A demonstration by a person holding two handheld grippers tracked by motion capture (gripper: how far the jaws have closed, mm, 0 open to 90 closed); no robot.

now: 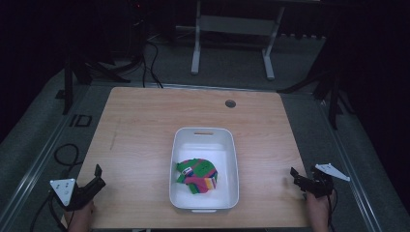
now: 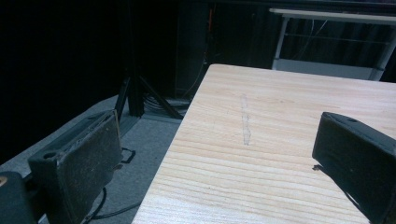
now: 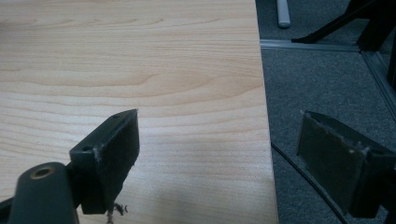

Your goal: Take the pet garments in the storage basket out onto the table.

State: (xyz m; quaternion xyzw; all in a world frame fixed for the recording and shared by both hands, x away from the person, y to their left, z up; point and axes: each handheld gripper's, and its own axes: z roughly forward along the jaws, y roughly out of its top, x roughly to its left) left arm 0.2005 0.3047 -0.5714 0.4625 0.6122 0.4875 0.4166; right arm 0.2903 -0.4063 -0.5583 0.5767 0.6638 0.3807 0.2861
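From the high view, a white bin (image 1: 204, 166) sits near the middle of the desk (image 1: 140, 130), holding a crumpled multicoloured cloth (image 1: 197, 176). The left gripper (image 1: 96, 176) and right gripper (image 1: 296, 176) wait at the near corners, likely a ready pose.

The left gripper view shows jaws wide apart over the desk's left edge.

The right gripper view shows jaws apart, straddling the right edge.

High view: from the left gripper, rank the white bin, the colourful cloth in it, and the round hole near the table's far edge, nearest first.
From the left gripper, at the table's near left corner:
1. White bin, its left wall, table centre.
2. Colourful cloth, inside the bin's near half.
3. Round hole, far side, right of centre.
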